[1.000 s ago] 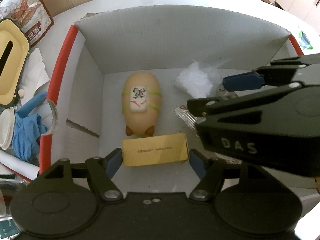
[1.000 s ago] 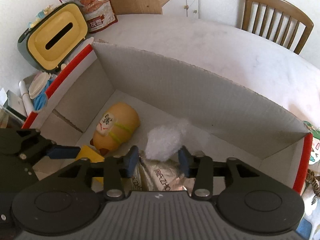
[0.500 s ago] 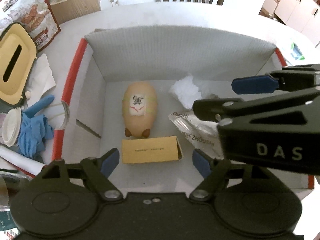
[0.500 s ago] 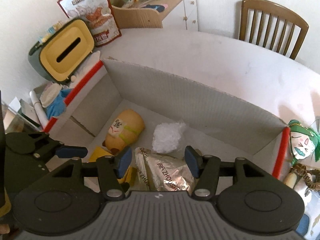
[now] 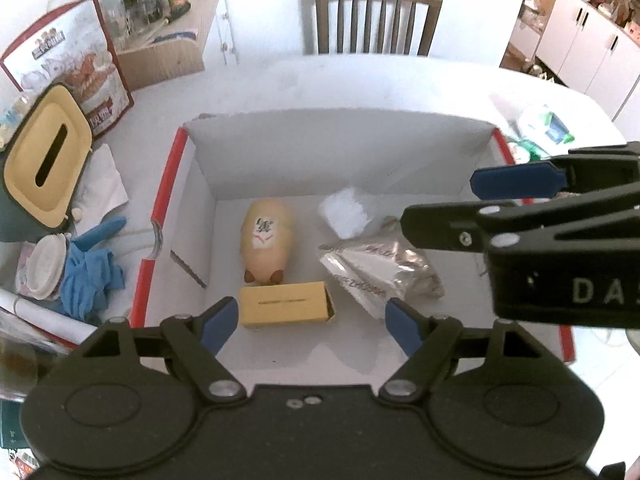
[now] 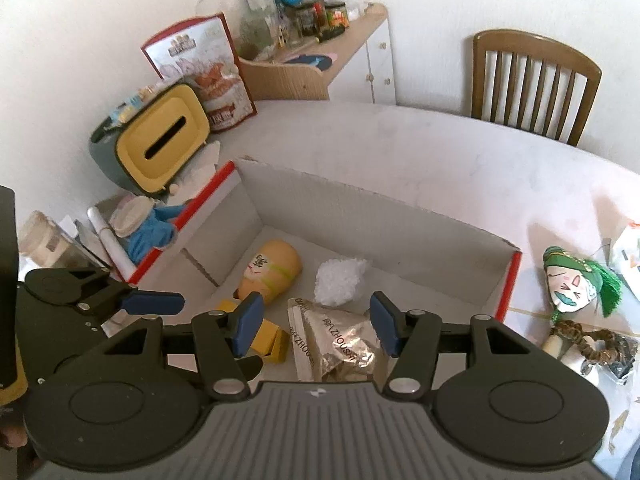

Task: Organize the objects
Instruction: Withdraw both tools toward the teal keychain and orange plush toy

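An open cardboard box (image 5: 340, 144) with red edges stands on the white table. It holds a tan pig toy (image 5: 268, 236), a yellow carton (image 5: 286, 303), a silver foil packet (image 5: 380, 268) and a white plastic wad (image 5: 346, 213). My left gripper (image 5: 310, 322) is open and empty, above the box's near side. My right gripper (image 6: 316, 326) is open and empty, above the foil packet (image 6: 332, 344); it also shows at the right of the left wrist view (image 5: 516, 200). The pig toy (image 6: 272, 270) and carton (image 6: 268, 340) show in the right wrist view too.
Left of the box are a yellow tissue holder (image 5: 44, 168), a blue glove (image 5: 90, 276), a snack bag (image 5: 76, 68) and white lids. Right of the box lie a green-haired face toy (image 6: 576, 280) and a braided trinket (image 6: 584, 344). A wooden chair (image 5: 378, 20) stands behind the table.
Both grippers have risen and pulled back from the box. The right jaws have opened wider. The foil packet now lies free on the box floor.
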A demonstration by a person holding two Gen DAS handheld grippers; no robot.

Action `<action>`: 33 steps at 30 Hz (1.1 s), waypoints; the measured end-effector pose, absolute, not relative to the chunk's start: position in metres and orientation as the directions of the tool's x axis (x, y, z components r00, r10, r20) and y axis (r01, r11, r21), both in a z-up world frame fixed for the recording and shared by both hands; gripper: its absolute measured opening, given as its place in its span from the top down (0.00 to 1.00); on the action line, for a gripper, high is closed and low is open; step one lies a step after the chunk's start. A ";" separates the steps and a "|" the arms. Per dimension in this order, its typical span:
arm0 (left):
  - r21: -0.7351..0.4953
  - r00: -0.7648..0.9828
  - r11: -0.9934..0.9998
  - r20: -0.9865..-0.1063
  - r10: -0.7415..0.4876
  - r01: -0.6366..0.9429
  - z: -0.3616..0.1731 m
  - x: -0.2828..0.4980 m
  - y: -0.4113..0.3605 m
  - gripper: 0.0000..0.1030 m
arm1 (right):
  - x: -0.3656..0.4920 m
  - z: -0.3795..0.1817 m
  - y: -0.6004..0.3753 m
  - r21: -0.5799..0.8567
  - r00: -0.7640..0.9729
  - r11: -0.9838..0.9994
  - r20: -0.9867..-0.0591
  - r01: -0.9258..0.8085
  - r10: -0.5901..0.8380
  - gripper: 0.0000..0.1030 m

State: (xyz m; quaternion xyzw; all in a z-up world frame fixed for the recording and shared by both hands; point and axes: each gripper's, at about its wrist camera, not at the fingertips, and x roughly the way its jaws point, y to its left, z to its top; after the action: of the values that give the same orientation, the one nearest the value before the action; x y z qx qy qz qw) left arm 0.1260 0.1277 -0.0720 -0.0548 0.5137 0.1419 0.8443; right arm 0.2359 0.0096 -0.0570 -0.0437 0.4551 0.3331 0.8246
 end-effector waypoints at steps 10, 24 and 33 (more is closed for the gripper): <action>0.066 0.523 0.949 -0.822 0.228 -0.309 -0.043 0.106 0.095 0.18 | 0.207 -0.028 -0.032 0.253 0.394 0.734 -0.711 -0.630 0.583 0.38; 0.055 0.572 0.957 -0.792 0.215 -0.284 -0.032 0.109 0.041 0.06 | 0.186 -0.008 -0.116 0.284 0.437 0.730 -0.648 -0.621 0.624 0.28; 0.043 0.589 0.965 -0.785 0.192 -0.257 -0.035 0.121 0.007 0.01 | 0.183 -0.020 -0.178 0.239 0.469 0.752 -0.656 -0.614 0.592 0.19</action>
State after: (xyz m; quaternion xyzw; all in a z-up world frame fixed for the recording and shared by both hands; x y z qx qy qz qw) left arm 0.1211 0.0072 -0.0353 -0.0372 0.4355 0.1260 0.8905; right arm 0.1827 -0.1781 -0.0201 -0.0149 0.3765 0.3518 0.8569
